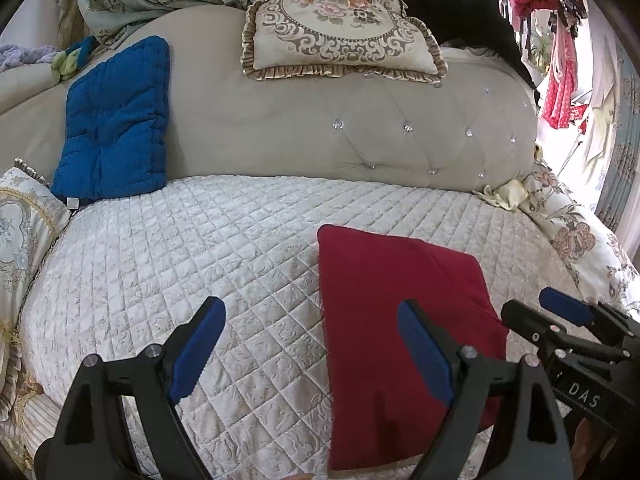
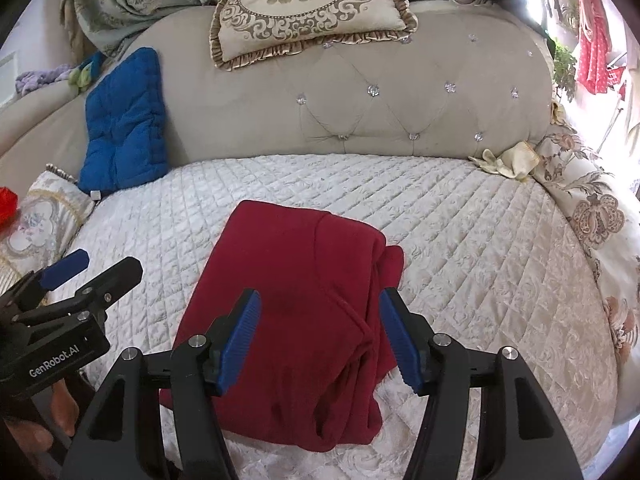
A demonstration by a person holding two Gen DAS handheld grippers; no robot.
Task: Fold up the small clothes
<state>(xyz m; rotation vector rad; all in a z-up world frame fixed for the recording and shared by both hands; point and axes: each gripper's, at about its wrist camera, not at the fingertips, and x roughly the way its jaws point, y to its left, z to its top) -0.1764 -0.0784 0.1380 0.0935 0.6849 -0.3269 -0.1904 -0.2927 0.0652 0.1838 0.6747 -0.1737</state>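
Two tools hovered over a quilted cream sofa seat (image 2: pixel 460 240), and between them lay the one piece of clothing in play: a dark red garment (image 2: pixel 288 312), folded into a rough rectangle and resting flat on the quilting. Its right edge showed stacked layers, with a lower flap sticking out a little toward the right.

In the right wrist view the right tool (image 2: pixel 320 336) hung above the near half of the red garment, its blue pads partly spread with only cloth visible below the gap; nothing was pinched. The left tool (image 1: pixel 310 350) stood spread wide and empty, its left pad over bare quilting and its right pad over the garment's left portion.

Behind the seat rose a tufted grey backrest (image 1: pixel 320 136) with small crystal buttons. A blue quilted cushion (image 1: pixel 114 120) leaned against it on the left, and a frilled floral pillow (image 1: pixel 340 28) sat on top. A crumpled pale yellow cloth (image 2: pixel 506 160) lay at the seat's far right corner, beside a floral cushion (image 2: pixel 592 208).
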